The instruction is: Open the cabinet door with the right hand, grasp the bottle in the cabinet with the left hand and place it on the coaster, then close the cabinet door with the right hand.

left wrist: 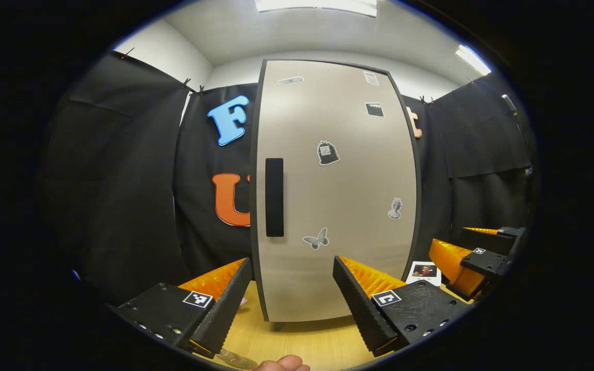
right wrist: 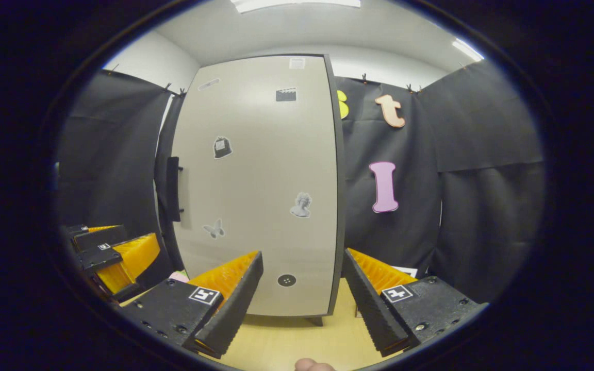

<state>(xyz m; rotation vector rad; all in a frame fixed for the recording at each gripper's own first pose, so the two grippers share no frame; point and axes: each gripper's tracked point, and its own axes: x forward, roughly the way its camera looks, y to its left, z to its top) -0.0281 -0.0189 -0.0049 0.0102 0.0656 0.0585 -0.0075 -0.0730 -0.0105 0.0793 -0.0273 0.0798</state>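
The cabinet door (left wrist: 335, 206) stands closed straight ahead of the left gripper (left wrist: 292, 304), its dark handle (left wrist: 274, 197) just above that gripper's left finger. The left gripper's jaws are wide apart, holding nothing. The right gripper (right wrist: 302, 304), jaws likewise spread and empty, faces the door's lower edge above the wooden tabletop (right wrist: 297, 340). Stickers (left wrist: 328, 153) dot the door.
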